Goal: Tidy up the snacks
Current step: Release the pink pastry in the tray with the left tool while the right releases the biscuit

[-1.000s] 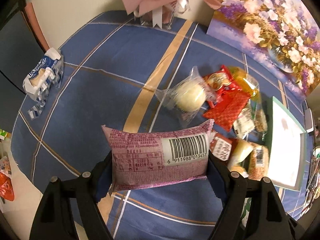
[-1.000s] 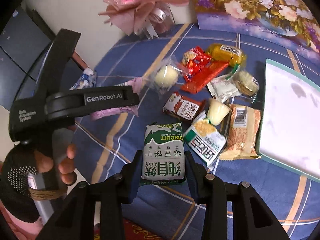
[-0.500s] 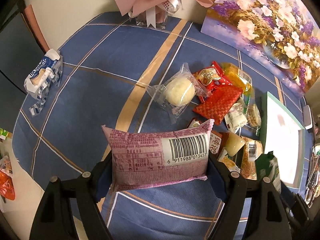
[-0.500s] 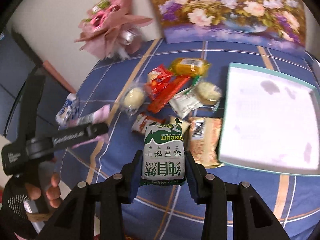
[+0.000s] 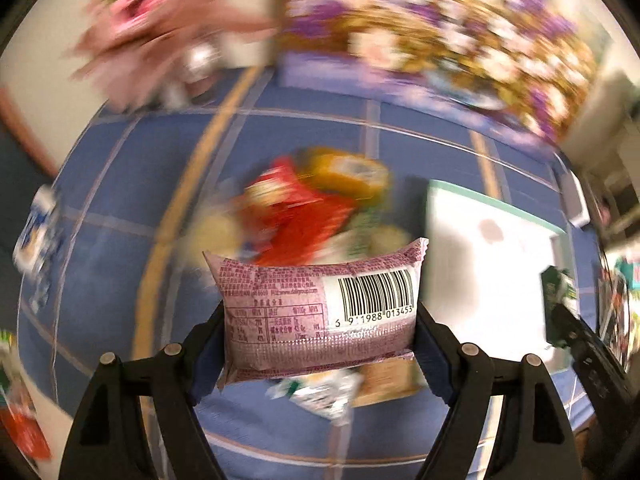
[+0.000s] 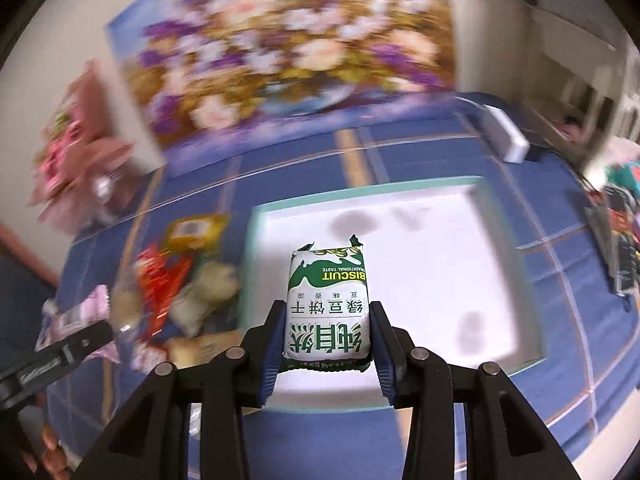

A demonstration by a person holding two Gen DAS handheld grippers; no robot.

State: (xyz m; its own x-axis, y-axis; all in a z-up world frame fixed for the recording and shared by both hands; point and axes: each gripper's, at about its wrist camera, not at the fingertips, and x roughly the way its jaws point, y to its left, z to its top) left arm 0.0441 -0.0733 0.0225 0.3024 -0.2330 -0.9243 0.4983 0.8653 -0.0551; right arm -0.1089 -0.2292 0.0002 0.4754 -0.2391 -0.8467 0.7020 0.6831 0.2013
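My left gripper [image 5: 318, 328] is shut on a pink snack packet [image 5: 316, 312] with a barcode, held crosswise above the blue tablecloth. My right gripper [image 6: 326, 336] is shut on a green and white biscuit pack [image 6: 327, 312], held over the near edge of a white tray with a teal rim [image 6: 256, 216]. A blurred heap of loose snacks [image 5: 316, 208] lies left of the tray [image 5: 496, 208]. The right gripper with the biscuit pack [image 5: 558, 288] shows at the right edge of the left wrist view. The left gripper with the pink packet [image 6: 80, 320] shows at the left edge of the right wrist view.
A flower painting [image 6: 288, 48] leans on the wall behind the table. A pink bouquet [image 5: 160, 20] stands at the back left. A blue and white wrapper [image 5: 36, 236] lies at the table's left edge. A white box [image 6: 506, 132] sits beyond the tray.
Both grippers have swung right toward the tray, each keeping its packet. The tray now fills the middle of the right wrist view, and both views are motion-blurred.
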